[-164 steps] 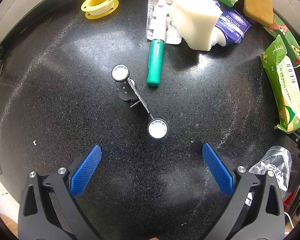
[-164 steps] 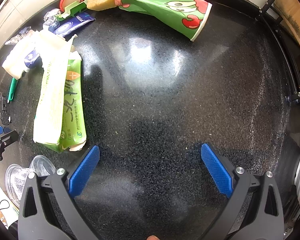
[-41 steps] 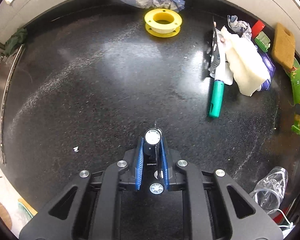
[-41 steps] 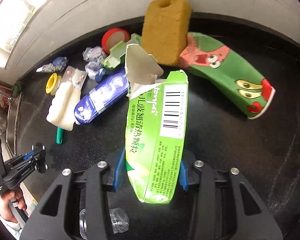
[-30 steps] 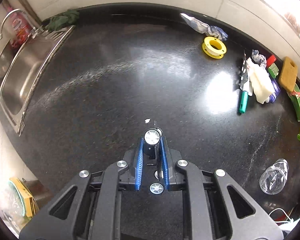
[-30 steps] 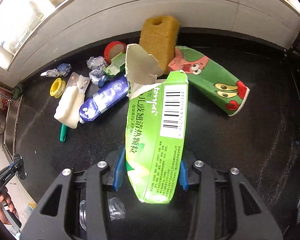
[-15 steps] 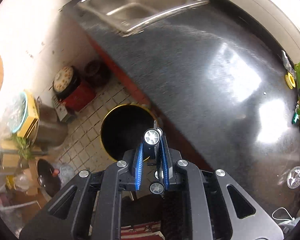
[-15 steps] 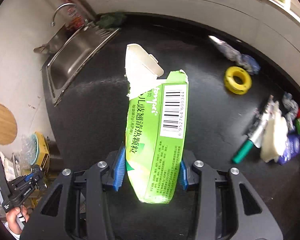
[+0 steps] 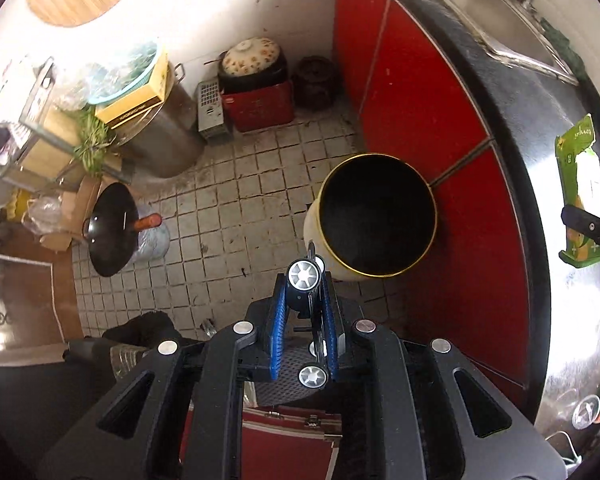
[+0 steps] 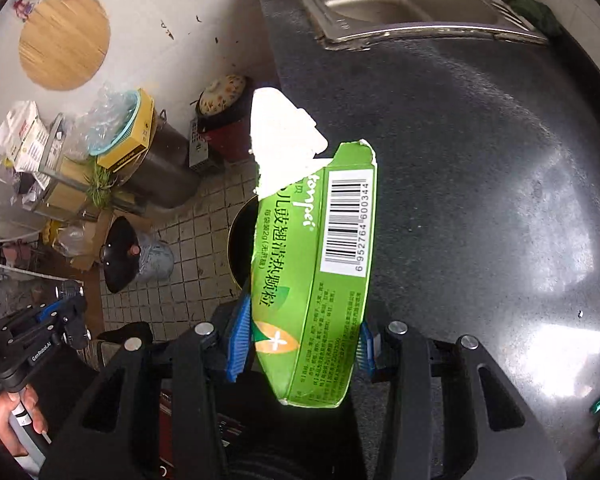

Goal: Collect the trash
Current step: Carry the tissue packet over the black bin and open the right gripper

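Swung over round bin [image 9: 376,216] | L tool [image 9: 304,320] clamps wheeled toy [image 9: 305,280] | R tool [image 10: 300,344] clamps torn (green) carton [image 10: 316,264]

Both tongs swung toward bin [image 9: 376,216].

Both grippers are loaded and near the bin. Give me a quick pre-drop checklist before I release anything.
1. Left gripper jaws clamped on the wheeled toy part: ok.
2. Right gripper jaws clamped on the green carton: ok.
3. Bin mouth open and unobstructed: ok.
4. Toy part directly over the bin mouth: not ok, it sits at the near rim.
5. Carton over the bin: cannot tell, it hides most of the bin.
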The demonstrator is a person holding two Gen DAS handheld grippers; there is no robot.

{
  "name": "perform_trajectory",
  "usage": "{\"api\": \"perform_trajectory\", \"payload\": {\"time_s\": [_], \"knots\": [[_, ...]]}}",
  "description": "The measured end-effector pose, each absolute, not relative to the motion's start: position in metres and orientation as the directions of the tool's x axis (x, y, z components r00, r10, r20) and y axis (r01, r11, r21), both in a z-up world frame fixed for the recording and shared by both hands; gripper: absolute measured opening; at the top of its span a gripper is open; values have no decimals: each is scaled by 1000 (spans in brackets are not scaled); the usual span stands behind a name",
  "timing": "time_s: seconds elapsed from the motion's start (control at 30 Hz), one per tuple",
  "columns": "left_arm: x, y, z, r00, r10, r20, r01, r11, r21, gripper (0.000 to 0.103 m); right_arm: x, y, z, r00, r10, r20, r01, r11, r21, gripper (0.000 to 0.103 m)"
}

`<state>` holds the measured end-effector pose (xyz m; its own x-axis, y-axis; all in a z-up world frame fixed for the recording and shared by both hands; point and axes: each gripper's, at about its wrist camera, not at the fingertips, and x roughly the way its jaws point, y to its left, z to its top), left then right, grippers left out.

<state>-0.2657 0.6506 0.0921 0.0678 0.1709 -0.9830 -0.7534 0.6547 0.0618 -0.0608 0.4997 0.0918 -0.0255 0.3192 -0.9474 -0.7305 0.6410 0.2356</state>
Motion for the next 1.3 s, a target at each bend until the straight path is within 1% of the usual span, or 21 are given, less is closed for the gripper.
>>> {"api": "perform_trajectory", "payload": {"time_s": [0.27, 0.6, 0.9, 1.3], "knots": [[-292, 674, 80, 22, 184, -983, -805, 587, 92, 16, -74, 549, 77, -69, 263, -962, -786, 580, 215, 43], [-279, 669, 42, 7, 109, -994, -800, 597, 60, 16, -74, 568, 45, -88, 180, -980, -827, 536, 172, 43], [-261, 658, 26, 29, 55, -998, -791, 612, 11, 16, -73, 573, 38, -121, 186, -975, -821, 533, 204, 43], [-239, 653, 17, 34, 35, -999, -764, 646, -4, 16, -63, 579, 51, -119, 209, -971, -824, 524, 214, 43]]}}
